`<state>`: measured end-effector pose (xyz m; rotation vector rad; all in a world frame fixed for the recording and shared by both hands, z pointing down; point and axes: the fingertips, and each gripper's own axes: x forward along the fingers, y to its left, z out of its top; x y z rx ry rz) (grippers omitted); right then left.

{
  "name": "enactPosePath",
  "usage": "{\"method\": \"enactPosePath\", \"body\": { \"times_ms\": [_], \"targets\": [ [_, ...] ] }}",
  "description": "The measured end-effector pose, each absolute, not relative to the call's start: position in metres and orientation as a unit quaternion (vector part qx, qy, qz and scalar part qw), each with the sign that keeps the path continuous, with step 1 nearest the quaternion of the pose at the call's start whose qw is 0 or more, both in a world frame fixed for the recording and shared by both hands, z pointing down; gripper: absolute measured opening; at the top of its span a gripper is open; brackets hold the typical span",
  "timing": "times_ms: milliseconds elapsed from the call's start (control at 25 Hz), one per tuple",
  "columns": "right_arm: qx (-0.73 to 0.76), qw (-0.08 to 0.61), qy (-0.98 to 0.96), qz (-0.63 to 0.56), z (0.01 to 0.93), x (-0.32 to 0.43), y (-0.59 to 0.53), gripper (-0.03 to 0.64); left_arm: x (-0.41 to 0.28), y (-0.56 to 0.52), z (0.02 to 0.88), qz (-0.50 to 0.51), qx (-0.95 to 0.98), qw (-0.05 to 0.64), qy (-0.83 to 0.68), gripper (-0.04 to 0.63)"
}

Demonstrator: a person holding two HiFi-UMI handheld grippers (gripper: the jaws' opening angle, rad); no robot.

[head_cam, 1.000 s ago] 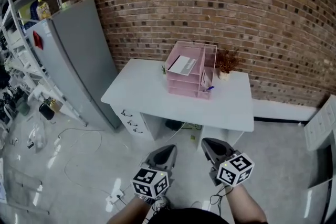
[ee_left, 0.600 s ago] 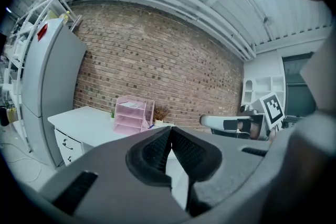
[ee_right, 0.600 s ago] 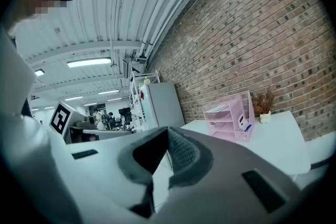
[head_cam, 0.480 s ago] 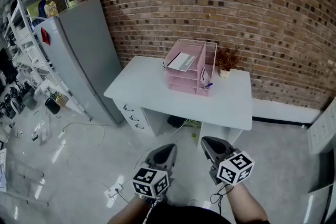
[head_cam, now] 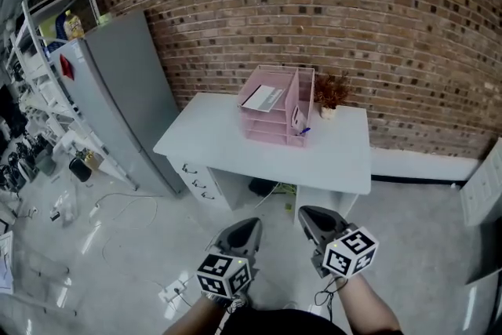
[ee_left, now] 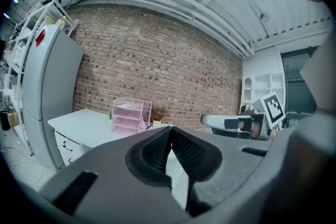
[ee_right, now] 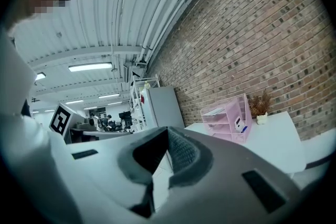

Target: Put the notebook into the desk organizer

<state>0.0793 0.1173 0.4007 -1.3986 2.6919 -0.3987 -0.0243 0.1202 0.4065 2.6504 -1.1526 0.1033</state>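
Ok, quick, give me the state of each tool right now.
Left tool: closed, holding nothing.
Right tool: closed, holding nothing.

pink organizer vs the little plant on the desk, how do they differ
The pink organizer is far bigger than the plant and stands left of it in the head view. The organizer is a boxy stack of trays with a flat white item in the top tray; the plant is a brownish tuft in a small white pot. Both stand on the white desk, near the brick wall.
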Motion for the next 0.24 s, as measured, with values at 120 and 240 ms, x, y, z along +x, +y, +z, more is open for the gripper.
{"method": "enactPosePath", "body": {
  "times_ms": [120, 240],
  "targets": [
    [-0.456, 0.044, 0.879, -0.131, 0.4009, 0.0835, 0.12, 0.003, -0.0199, 0.122, 0.4069, 0.037, 0.909, 0.125, -0.395, 0.006],
    [-0.457, 0.045, 0.878, -0.132, 0.4022, 0.0894, 0.122, 0.003, -0.0154, 0.1227, 0.4078, 0.038, 0.909, 0.126, -0.396, 0.006]
  ]
}}
